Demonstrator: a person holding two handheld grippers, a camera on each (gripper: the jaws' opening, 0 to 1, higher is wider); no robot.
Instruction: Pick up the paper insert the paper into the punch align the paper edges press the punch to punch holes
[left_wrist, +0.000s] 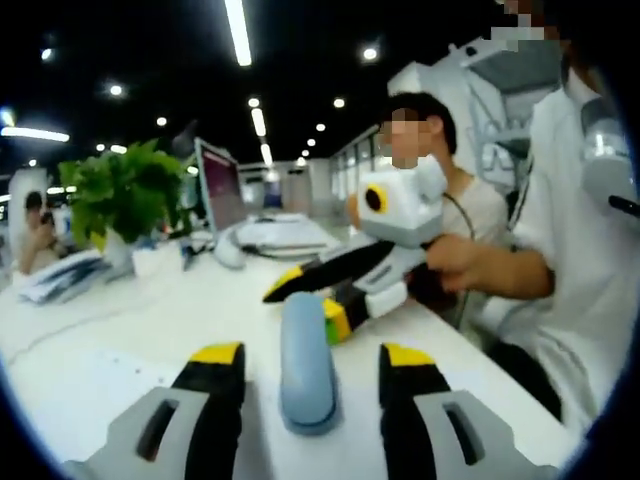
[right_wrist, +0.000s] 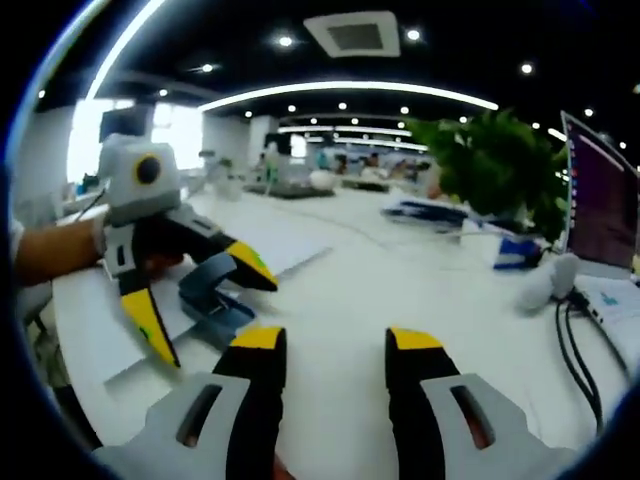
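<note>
While the blue-grey punch (left_wrist: 307, 365) sits on the white worktop (left_wrist: 120, 330) just ahead of the left gripper (left_wrist: 312, 357), that gripper's fingers are spread with nothing between them. Seen from the right gripper (right_wrist: 335, 343), whose own fingers are also spread and empty, the punch (right_wrist: 213, 296) rests on the white paper (right_wrist: 262, 250) between the left gripper's parted yellow tips. No writing or brand is legible; a green plant (left_wrist: 122, 190) and a laptop (left_wrist: 222, 184) stand behind.

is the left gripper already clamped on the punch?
No. In the right gripper view the left gripper has its jaws spread wide on either side of the blue punch, not closed on it.
</note>
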